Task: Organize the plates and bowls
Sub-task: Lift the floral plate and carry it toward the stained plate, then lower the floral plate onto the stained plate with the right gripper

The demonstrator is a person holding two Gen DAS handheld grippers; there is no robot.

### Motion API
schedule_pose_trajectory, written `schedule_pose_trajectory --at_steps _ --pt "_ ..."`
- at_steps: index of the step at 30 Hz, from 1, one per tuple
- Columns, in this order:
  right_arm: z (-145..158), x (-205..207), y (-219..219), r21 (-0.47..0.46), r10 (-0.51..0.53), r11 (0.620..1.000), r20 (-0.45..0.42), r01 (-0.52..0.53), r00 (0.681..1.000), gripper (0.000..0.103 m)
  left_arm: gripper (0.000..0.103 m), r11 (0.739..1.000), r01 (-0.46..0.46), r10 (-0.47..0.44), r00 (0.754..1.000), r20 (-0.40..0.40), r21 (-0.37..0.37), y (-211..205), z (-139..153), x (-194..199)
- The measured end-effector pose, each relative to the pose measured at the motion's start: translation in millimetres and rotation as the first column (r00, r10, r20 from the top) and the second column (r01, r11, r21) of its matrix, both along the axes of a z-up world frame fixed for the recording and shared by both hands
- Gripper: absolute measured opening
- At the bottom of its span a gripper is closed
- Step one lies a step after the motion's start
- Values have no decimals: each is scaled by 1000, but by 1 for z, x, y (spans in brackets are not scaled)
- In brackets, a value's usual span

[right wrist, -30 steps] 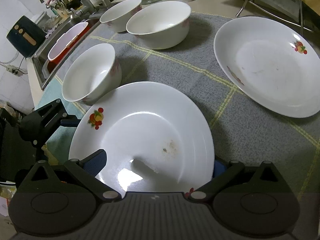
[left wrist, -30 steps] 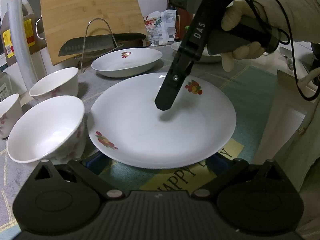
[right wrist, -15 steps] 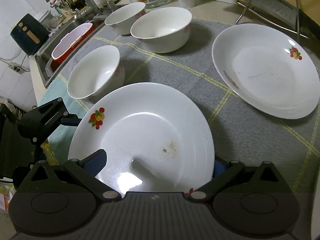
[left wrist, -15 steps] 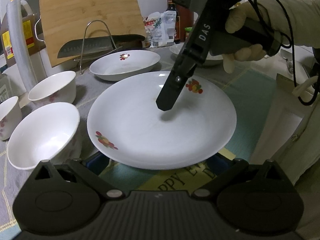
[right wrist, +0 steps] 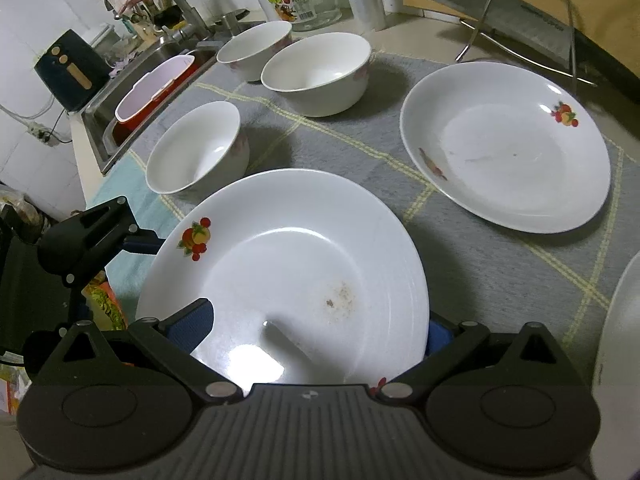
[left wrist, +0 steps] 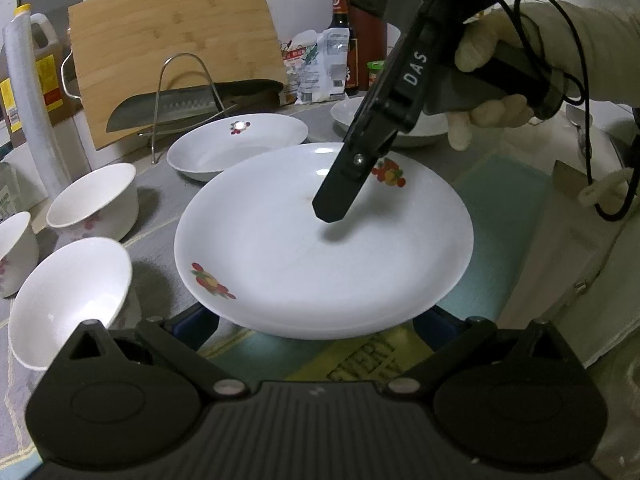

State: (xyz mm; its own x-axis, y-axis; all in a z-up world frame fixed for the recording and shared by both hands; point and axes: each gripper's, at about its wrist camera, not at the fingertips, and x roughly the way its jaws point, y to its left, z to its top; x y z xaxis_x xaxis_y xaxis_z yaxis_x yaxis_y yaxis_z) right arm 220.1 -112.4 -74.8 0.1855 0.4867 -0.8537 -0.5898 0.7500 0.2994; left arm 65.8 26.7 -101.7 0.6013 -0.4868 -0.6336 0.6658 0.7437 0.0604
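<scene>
Left wrist view shows a white plate [left wrist: 304, 252] with 2 fruit prints, raised above the cloth and gripped from both sides. The right gripper [left wrist: 334, 206] reaches in from the upper right, 1 dark finger lying on the plate's upper face while a gloved hand [left wrist: 488, 92] holds its handle. The left gripper [left wrist: 316, 320] has its blue pads spread wide, mostly hidden below the plate's near rim — whether they press it I cannot tell.

Right wrist view looks along the right gripper's fingers [right wrist: 192, 316]: 1 blue pad lies on top of the plate [right wrist: 288, 280], the other below its edge, so the jaws pinch the rim. A second plate [right wrist: 504, 148] rests on the grey checked cloth [right wrist: 480, 264] to the right, well apart. 3 bowls [right wrist: 198, 148] stand beyond, near the sink [right wrist: 100, 120].
</scene>
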Motion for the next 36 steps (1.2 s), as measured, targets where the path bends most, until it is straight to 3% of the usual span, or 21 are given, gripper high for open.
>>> schedule_pose_trajectory --at_steps 18,36 --pt "16 3 -61 24 -8 1000 37 7 999 103 102 1000 0 0 1000 0 2 -50 13 12" --pt "26 22 -159 31 -135 991 81 132 988 103 102 995 101 -101 995 16 -13 -127 17 69"
